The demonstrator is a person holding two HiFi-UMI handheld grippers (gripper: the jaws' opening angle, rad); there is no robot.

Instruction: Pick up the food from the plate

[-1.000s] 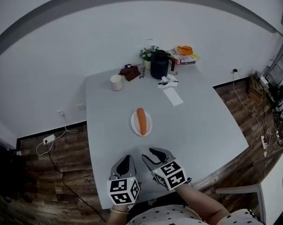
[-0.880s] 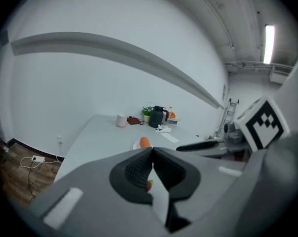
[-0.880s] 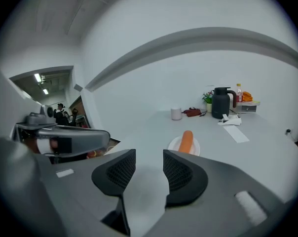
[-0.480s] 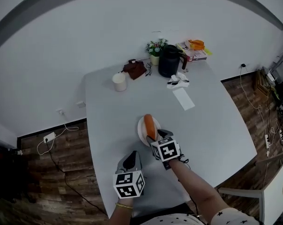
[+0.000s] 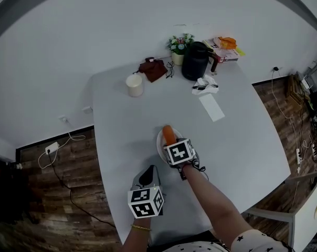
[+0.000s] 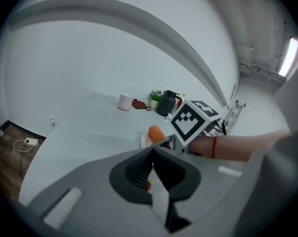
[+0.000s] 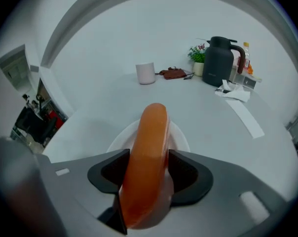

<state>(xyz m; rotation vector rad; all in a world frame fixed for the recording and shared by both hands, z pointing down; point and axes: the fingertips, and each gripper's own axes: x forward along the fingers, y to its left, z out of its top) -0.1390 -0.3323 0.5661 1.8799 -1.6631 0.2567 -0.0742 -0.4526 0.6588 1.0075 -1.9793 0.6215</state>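
An orange sausage lies on a small white plate in the middle of the grey table. My right gripper is down over its near end. In the right gripper view the sausage runs lengthwise between the two dark jaws of the right gripper, which are opening and stand close along its sides, with the plate under it. My left gripper hovers near the table's front edge, its jaws together with nothing in them. From there the sausage shows beside the right gripper's marker cube.
At the table's far end stand a white cup, a brown pouch, a potted plant, a black jug and boxes. A crumpled cloth and a paper strip lie right of the plate.
My right gripper has travelled forward from the table's front edge to the plate and now straddles the sausage, its jaws wider. The left gripper has stayed near the front edge.
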